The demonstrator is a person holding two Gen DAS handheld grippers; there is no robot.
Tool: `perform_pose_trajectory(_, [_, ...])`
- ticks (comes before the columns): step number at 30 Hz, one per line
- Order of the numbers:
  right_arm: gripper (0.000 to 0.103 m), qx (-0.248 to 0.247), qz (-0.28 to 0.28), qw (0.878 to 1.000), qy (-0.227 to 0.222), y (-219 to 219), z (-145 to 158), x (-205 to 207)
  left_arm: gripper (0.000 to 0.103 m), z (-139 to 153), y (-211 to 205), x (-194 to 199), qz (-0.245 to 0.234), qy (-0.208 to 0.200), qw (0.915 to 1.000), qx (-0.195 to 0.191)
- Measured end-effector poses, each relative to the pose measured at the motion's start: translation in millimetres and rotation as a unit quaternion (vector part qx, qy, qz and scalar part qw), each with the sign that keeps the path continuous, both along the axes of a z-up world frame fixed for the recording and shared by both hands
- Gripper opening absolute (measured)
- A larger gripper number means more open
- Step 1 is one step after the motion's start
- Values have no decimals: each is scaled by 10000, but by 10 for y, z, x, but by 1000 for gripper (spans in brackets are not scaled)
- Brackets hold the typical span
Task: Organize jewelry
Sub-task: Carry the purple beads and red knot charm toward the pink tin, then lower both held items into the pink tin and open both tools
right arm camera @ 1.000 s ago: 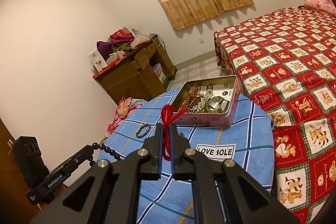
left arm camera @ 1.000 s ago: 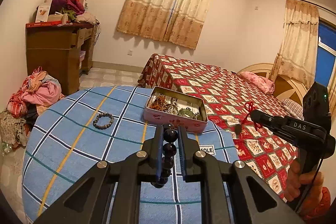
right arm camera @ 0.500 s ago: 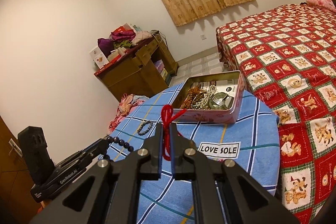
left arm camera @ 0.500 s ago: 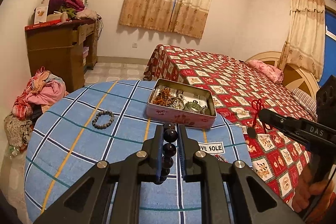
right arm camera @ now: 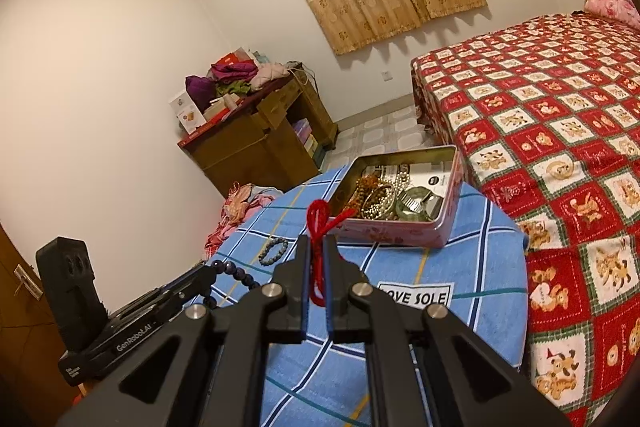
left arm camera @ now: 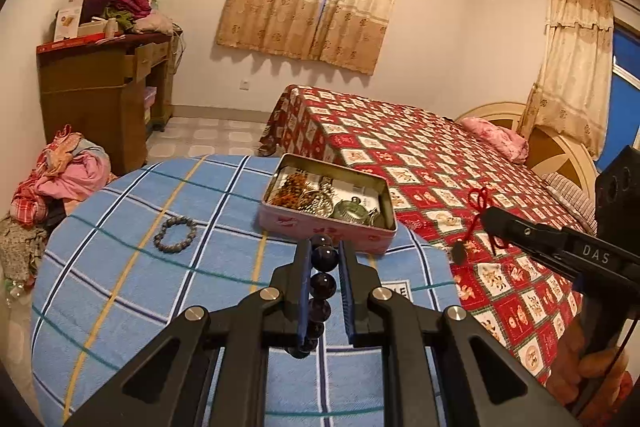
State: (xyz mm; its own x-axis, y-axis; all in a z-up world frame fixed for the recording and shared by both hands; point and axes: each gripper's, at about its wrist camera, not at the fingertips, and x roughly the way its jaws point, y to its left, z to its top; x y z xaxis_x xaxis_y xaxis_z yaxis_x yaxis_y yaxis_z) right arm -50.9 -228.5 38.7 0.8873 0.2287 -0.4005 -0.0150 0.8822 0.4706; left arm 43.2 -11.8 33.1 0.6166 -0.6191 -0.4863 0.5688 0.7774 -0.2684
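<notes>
- L gripper (left arm camera: 325, 247) clamps dark round-bead strand (left arm camera: 322, 283), glossy, hanging.
- R gripper (right arm camera: 316, 247) clamps red cord (right arm camera: 318, 223), knotted loop.
- Pink tin (left arm camera: 320, 227) w/ mixed jewelry.

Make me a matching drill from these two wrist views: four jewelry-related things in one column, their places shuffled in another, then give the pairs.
Things:
1. dark bead bracelet
2. red cord
3. grey bead bracelet
4. pink tin

Places:
A. lying loose on the blue checked cloth
B. clamped in the right claw
C. standing open on the cloth, jewelry inside
D. clamped in the left claw

Pairs: 1-D, 2-B, 3-A, 4-C
</notes>
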Motion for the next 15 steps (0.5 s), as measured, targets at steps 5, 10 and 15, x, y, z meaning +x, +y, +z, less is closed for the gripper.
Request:
perform_pose_trajectory(5, [8, -74, -41, 9999, -124, -126, 107, 183, 13, 137, -244, 156, -167, -139, 9997, -81])
perform_pose_trajectory(10, [8, -187, -171, 9993, -278, -340, 239, 501, 13, 292, -542, 395, -305, -391, 9986, -175])
perform_pose_trajectory(15, [8, -243, -300, 9991, -168, -574, 164, 955, 13, 317, -857, 789, -391, -382, 9981, -267])
